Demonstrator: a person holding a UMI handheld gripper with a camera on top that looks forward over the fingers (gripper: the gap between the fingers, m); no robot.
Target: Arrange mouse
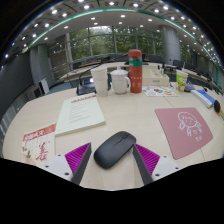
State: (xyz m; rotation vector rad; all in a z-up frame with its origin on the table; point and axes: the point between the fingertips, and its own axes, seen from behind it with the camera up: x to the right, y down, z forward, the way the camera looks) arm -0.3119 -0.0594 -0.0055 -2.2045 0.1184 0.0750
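Gripper (113, 163) nearest camera: fingers spread wide, magenta pads (78, 157) facing inward, holding nothing. Black mouse (114, 148) rests on table (130, 115), between fingers, gap either side. Left of mouse: red-and-white leaflet (39, 138). Beyond mouse, left: white notebook (81, 113). Right of mouse: pink mouse mat (185, 130). Far beyond mouse: white mug (119, 81), red-and-green canister (135, 71).

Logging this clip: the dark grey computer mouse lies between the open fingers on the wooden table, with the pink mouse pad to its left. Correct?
Not quite. In the gripper view the pink mouse pad lies to the right of the dark grey computer mouse. The mouse does lie between the hand-held gripper's open fingers on the wooden table.
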